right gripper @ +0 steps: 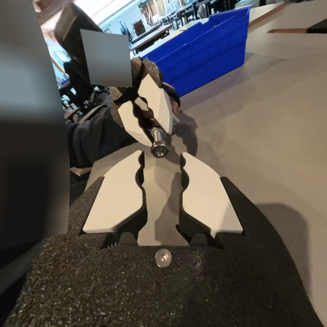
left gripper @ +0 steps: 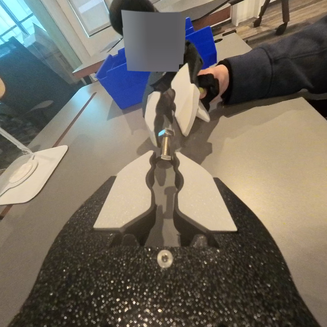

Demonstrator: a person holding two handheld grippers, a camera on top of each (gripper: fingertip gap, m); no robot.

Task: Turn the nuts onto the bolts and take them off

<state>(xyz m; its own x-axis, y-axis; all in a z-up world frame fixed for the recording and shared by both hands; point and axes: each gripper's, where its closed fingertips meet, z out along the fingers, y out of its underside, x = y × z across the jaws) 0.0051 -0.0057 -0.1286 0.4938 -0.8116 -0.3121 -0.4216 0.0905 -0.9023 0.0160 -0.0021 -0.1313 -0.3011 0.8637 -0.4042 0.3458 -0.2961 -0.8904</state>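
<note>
Left wrist view, grey table point(left gripper: 256, 168), blue bins point(left gripper: 123, 85), left gripper point(left gripper: 165, 156) jaws clamping bolt point(left gripper: 164, 145), right gripper point(right gripper: 161, 154) jaws apart around nut point(right gripper: 156, 149)

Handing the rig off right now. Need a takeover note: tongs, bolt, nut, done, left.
Left tongs: shut on the bolt at its head, held above the table.
Right tongs: open, tips on either side of the nut, not clamping it.
Nut: sits at the free end of the thread, far from the head.
Done: nut and bolt are engaged.
Left: can't tell whether it is going on or coming off. Probably re-grip the nut and turn. Blue bins stand behind.
</note>
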